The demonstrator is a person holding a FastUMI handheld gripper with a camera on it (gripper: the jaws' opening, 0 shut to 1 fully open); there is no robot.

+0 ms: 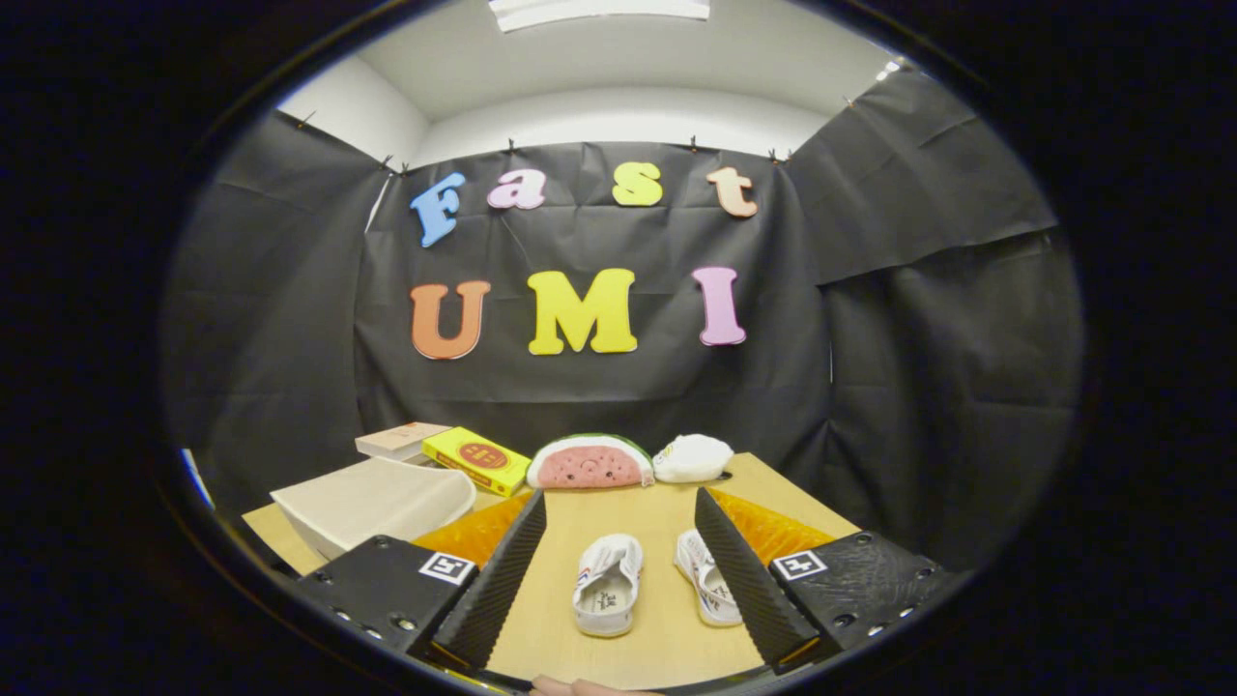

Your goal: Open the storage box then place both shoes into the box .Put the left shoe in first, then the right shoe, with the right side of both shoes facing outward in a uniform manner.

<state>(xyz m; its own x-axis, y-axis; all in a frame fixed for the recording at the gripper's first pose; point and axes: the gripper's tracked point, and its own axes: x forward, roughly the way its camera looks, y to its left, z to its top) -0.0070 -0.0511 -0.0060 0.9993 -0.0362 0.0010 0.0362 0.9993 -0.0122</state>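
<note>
Gripper (620, 561) fingers spread wide, holding nothing. Left shoe (608, 584) lies on the table (618, 512) between them; right shoe (706, 578) is just beside the right finger, partly hidden. Storage box (372, 501) beyond the left finger.

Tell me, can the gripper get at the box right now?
Probably yes. The gripper is open over the shoes, and the box sits off beside one finger with nothing between them, so it must swing over.

Wooden table (618, 512) — two white shoes (607, 585), storage box (372, 503), yellow box (476, 459), book (399, 439), watermelon toy (589, 462), white pouch (692, 458).
</note>
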